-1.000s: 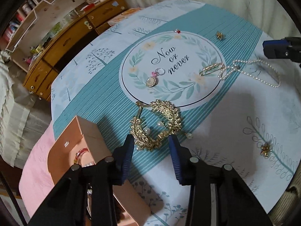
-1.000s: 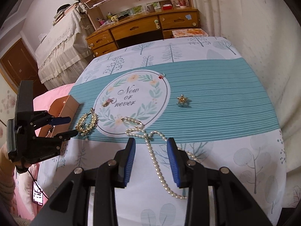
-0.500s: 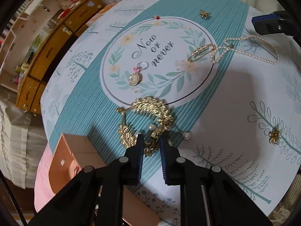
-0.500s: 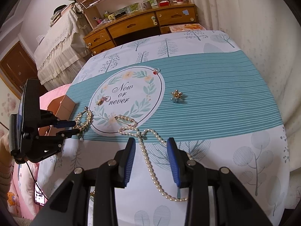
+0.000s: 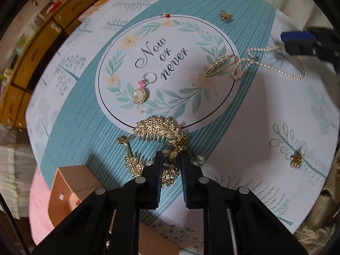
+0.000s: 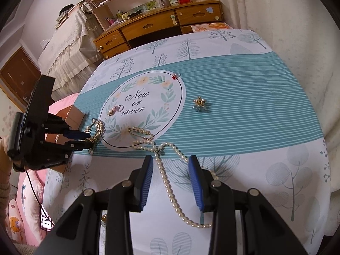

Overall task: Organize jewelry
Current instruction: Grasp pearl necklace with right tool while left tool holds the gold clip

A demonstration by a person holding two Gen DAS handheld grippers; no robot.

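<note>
Gold leaf hair comb (image 5: 161,129) pinched by left tongs (image 5: 171,165), right tongs (image 6: 171,167) spread over pearl necklace (image 6: 167,182)

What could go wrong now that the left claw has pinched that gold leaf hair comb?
1. The left claw grips only one end of the gold hair comb, so it may swing or slip when lifted.
2. Its teeth could snag the tablecloth.
3. The pink box sits close beside the claw and might get bumped.
4. The right claw hangs open over the pearl necklace and could drag it.
</note>
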